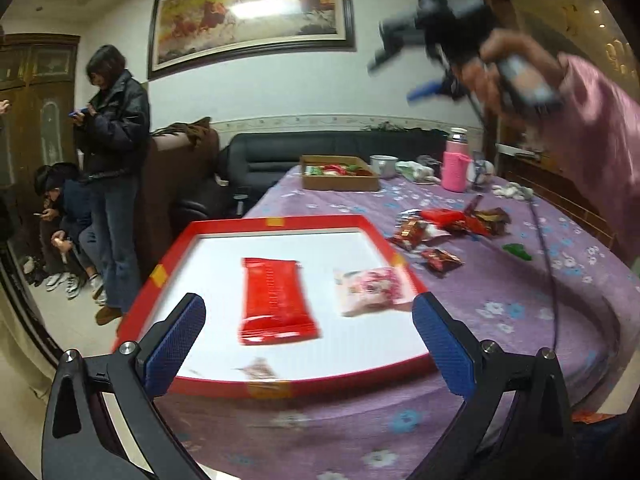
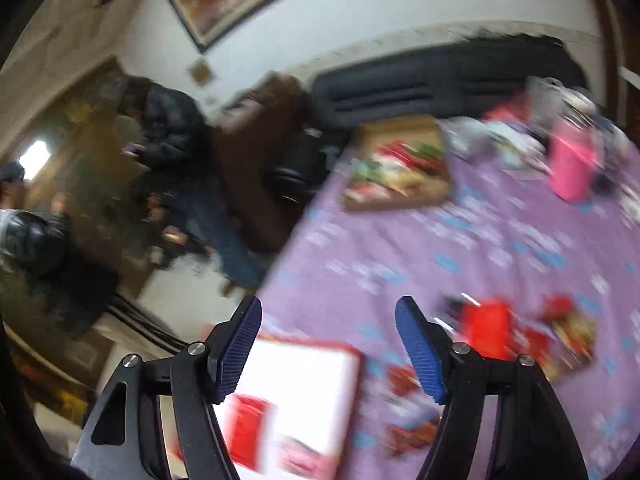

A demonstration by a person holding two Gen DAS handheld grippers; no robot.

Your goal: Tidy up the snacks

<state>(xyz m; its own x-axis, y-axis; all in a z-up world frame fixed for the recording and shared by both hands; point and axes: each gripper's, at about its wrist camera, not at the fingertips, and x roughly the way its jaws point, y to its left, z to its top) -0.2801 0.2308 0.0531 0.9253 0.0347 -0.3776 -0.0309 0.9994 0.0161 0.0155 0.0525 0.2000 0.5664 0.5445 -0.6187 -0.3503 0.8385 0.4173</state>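
A red-rimmed white tray (image 1: 280,222) lies on the purple flowered tablecloth (image 1: 520,300). In it lie a red packet (image 1: 276,300), a pink-white packet (image 1: 370,290) and a small packet (image 1: 260,370) at its near rim. My left gripper (image 1: 308,344) is open and empty above the tray's near edge. Several loose snack packets (image 1: 444,228) lie right of the tray. My right gripper (image 1: 400,76) is raised high at upper right; in its own blurred view the gripper (image 2: 328,352) is open and empty above the tray (image 2: 340,354) and the loose packets (image 2: 486,322).
A brown box of snacks (image 1: 340,174) stands at the table's far side, also in the right wrist view (image 2: 400,164). A pink flask (image 1: 456,160), a white cup (image 1: 383,165) and a green packet (image 1: 518,251) are at the right. People stand and sit left of the table by a sofa (image 1: 320,148).
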